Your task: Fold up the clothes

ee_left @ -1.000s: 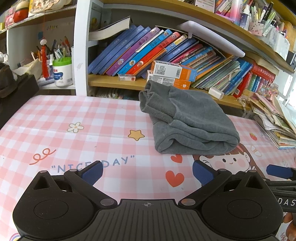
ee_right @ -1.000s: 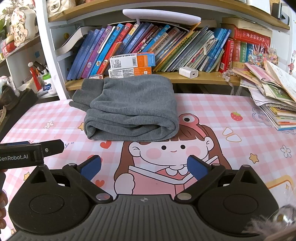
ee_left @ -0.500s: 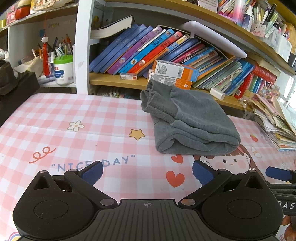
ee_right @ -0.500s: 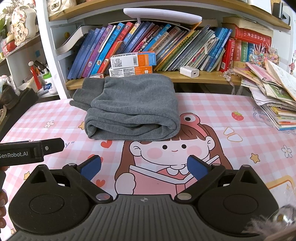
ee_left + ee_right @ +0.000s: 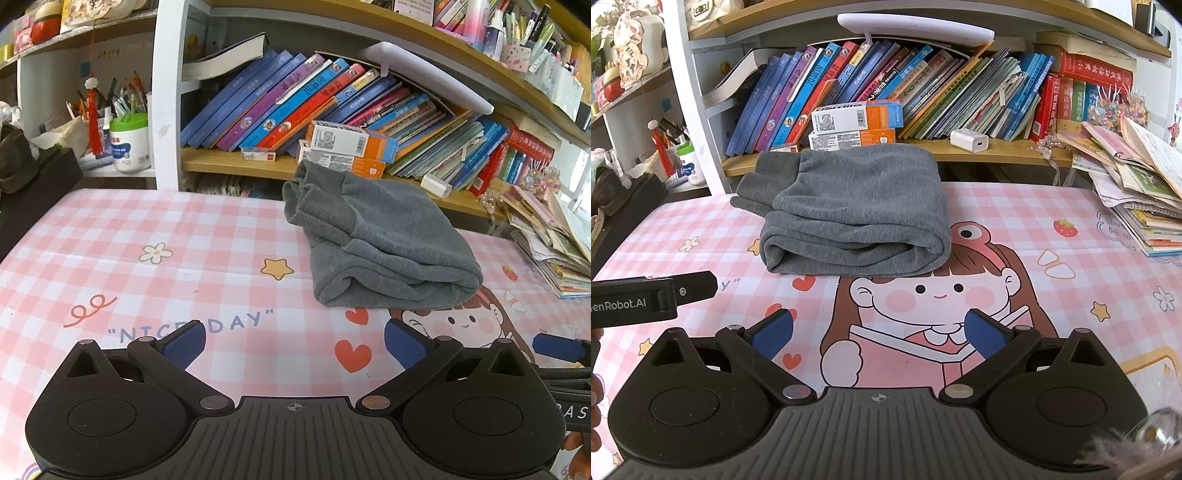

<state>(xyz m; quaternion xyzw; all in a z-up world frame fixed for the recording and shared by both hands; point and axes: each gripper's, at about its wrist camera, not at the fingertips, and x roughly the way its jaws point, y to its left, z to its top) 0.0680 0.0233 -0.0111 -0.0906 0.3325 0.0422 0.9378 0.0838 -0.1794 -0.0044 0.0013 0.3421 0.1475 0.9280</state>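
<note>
Pink checked tablecloth w/ cartoon girl print, bookshelf behind. We see grey folded garment at far centre, by shelf edge. Left gripper & right gripper both near, spread wide, holding nothing, well apart from garment.

Surface — pink checked cloth with cartoon girl print. Folded grey garment lies on it, far side; paper stack at right edge.

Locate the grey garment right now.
In both views the folded grey garment lies toward the back of the pink checked table, just before the bookshelf, clear of both grippers.
</note>
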